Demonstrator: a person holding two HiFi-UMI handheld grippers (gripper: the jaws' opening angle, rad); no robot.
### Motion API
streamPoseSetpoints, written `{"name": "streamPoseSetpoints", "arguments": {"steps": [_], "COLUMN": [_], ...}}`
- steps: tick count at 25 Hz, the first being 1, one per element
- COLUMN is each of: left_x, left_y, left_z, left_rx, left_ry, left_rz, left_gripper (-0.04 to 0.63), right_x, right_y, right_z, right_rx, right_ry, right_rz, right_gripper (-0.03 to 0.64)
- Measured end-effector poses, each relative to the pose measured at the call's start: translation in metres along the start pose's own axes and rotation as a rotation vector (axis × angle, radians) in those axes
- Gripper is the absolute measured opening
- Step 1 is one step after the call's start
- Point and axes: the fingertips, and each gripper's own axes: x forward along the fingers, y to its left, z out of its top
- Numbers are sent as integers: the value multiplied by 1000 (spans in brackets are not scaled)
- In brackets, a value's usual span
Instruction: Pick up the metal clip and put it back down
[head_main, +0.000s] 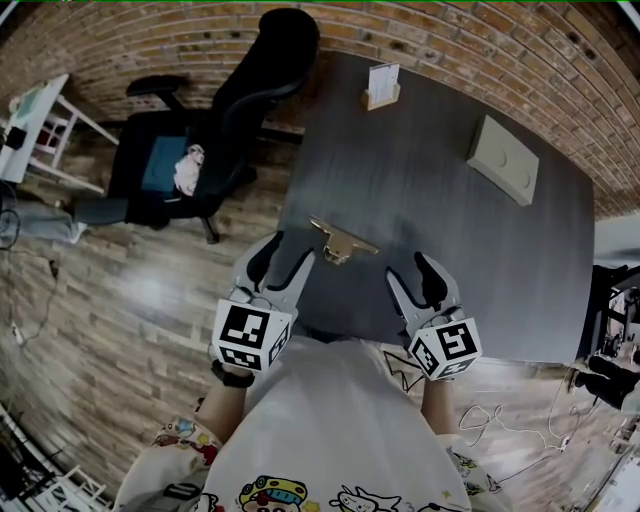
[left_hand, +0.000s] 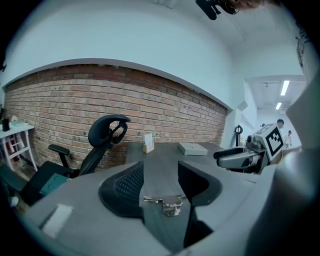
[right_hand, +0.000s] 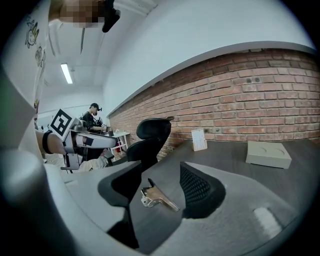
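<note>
The metal clip (head_main: 340, 243) lies flat on the dark grey table (head_main: 450, 250), near its front edge. My left gripper (head_main: 288, 251) hovers just left of and behind the clip, open and holding nothing. My right gripper (head_main: 413, 273) is open to the clip's right, a short gap away. In the left gripper view the clip (left_hand: 167, 204) shows on the table between the spread jaws of that gripper (left_hand: 160, 186), with the right gripper (left_hand: 240, 158) off to the side. In the right gripper view the clip (right_hand: 155, 196) lies between the open jaws (right_hand: 157, 184).
A small card stand (head_main: 382, 85) and a flat beige box (head_main: 503, 158) sit at the table's far side. A black office chair (head_main: 200, 150) stands left of the table on the wood floor. A white shelf (head_main: 35, 125) is at the far left.
</note>
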Motion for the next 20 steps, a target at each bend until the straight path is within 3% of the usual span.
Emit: {"name": "streamPoseSetpoints", "arguments": {"steps": [20], "left_x": [1], "left_y": [5], "left_z": [-32], "left_rx": [-56], "left_ry": [54], "left_rz": [22], "left_gripper": [216], "right_x": [55], "right_y": [32], "right_z": [-32], "right_rx": [-87], "right_ry": [139], "right_rz": [173], "right_gripper": [236]}}
